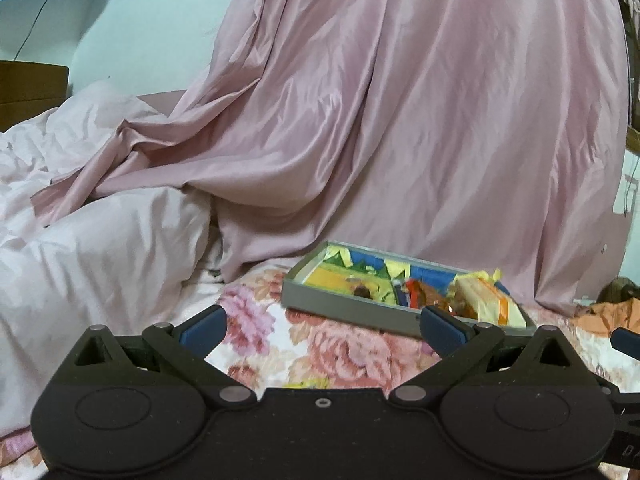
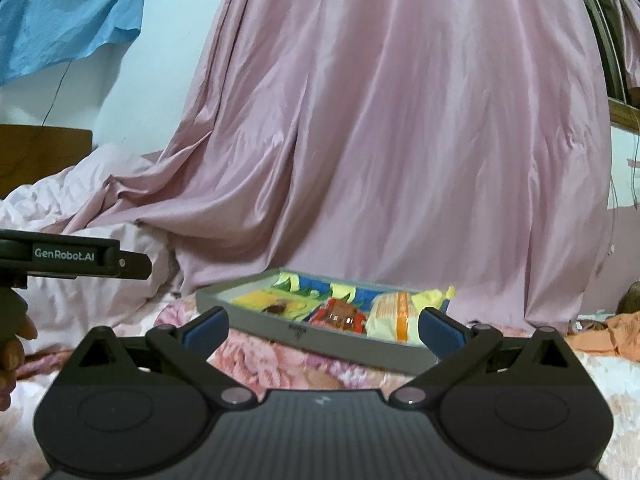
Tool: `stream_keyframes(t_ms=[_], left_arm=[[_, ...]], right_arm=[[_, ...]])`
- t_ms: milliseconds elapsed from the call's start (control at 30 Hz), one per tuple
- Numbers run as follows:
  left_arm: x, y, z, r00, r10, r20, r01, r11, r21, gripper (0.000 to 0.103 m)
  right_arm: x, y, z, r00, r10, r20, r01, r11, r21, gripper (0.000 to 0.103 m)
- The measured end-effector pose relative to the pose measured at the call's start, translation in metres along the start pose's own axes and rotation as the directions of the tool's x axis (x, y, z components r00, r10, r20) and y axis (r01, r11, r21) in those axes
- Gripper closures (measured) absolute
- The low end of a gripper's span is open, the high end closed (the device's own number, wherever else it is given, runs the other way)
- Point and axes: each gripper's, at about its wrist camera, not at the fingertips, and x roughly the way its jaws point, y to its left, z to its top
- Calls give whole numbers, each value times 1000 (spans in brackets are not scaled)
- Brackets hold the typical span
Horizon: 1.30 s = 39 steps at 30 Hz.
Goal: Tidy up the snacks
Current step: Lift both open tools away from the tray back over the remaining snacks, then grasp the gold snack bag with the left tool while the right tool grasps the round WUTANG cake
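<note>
A grey tray (image 1: 344, 304) lies on the floral bedspread (image 1: 320, 344) and holds snack packets: a yellow one (image 1: 328, 280), a red one (image 1: 416, 294) and a pale yellow-and-orange pack (image 1: 488, 300). My left gripper (image 1: 324, 326) is open and empty, just short of the tray's near wall. In the right wrist view the tray (image 2: 320, 340) shows the yellow packet (image 2: 272, 300), the red packet (image 2: 340, 314) and the pale pack (image 2: 396, 312). My right gripper (image 2: 324, 326) is open and empty in front of the tray. The left gripper's body (image 2: 76, 256) shows at the left edge.
A pink curtain (image 1: 400, 120) hangs right behind the tray. Crumpled pale bedding (image 1: 92, 248) is piled at the left. An orange cloth (image 1: 612, 316) lies at the right. A blue cloth (image 2: 68, 16) hangs on the wall upper left.
</note>
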Motion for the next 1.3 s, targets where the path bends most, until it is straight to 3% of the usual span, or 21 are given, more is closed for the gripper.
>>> stream_keyframes(t_ms=[600,1300], left_arm=[[-32,25,-61,989,28,-147,-21,998,54,1],[-14,34,-104,955,3,-297,32,993,113,1]], right_arm=[[-36,18,-51,989,35,-142,-32,999,25,0],[-15,24,-88,954,59,-292,-56,998,18,0]])
